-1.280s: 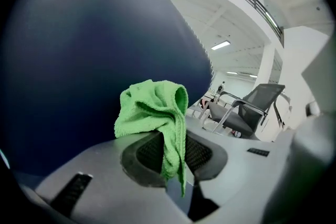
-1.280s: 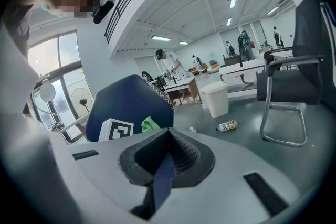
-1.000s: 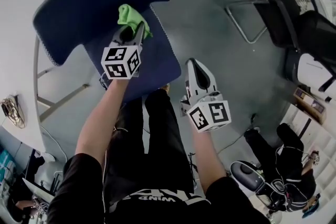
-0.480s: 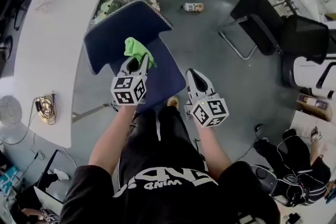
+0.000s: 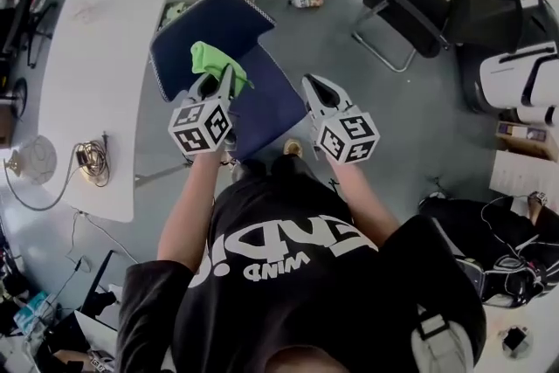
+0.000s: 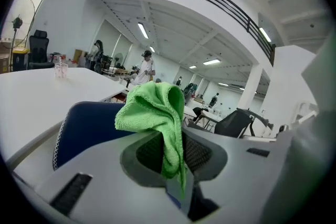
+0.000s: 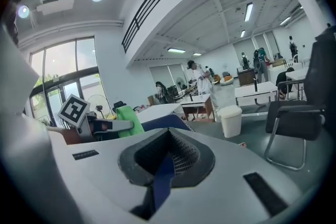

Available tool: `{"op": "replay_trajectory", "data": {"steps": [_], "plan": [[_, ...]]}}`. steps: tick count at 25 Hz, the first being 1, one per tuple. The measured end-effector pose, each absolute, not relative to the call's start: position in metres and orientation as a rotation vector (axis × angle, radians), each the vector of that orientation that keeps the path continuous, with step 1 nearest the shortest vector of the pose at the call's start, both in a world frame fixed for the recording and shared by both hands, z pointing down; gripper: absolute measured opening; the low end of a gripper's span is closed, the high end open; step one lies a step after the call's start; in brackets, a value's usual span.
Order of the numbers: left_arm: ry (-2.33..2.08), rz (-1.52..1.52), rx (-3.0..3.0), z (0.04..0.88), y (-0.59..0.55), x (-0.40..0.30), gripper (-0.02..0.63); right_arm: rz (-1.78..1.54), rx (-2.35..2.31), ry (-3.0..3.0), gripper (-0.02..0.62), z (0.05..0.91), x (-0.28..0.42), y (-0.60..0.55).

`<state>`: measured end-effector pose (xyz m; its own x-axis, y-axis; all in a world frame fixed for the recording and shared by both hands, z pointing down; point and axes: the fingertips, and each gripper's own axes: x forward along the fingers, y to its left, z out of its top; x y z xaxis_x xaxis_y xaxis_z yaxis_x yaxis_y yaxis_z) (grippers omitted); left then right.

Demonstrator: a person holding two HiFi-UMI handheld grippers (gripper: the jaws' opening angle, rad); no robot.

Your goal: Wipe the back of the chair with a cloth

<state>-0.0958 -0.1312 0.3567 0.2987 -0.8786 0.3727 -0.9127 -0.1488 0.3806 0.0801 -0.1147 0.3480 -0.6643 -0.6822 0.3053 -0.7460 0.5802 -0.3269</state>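
Tightly pinched cloth [image 6: 156, 113], chair [image 6: 86, 128] edge beyond

Right gripper [image 7: 168, 139] jaws together (empty); green cloth [image 7: 127, 119] left.

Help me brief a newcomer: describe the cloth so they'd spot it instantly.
Find the long white table; beside it stands the blue chair. At that chair, the left gripper is shut on the cloth: crumpled, bright green against dark blue.

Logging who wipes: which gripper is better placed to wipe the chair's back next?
Left. The left gripper is shut on the green cloth, facing the blue chair back; the right gripper is shut on nothing, off beside the seat.
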Motion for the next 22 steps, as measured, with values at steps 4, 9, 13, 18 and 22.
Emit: {"op": "replay_trajectory", "data": {"steps": [4,9,13,18,22], "plan": [[-1.547,0.061,2.127,0.322,-0.114,-0.089,0.069,0.609,1.208,-2.692,-0.003,0.326,0.084,-0.1],[-1.496,0.035,2.226,0.285,-0.095,-0.084,0.069,0.509,1.187,-2.761,-0.003,0.29,0.09,-0.087],[-1.492,0.006,2.288,0.262,-0.071,-0.093,0.069,0.457,1.194,-2.796,-0.003,0.268,0.086,-0.074],[-1.505,-0.033,2.368,0.246,-0.052,-0.093,0.069,0.38,1.224,-2.817,-0.003,0.257,0.09,-0.067],[-1.514,-0.026,2.442,0.248,-0.041,-0.093,0.069,0.286,1.219,-2.806,-0.003,0.266,0.092,-0.067]]}}
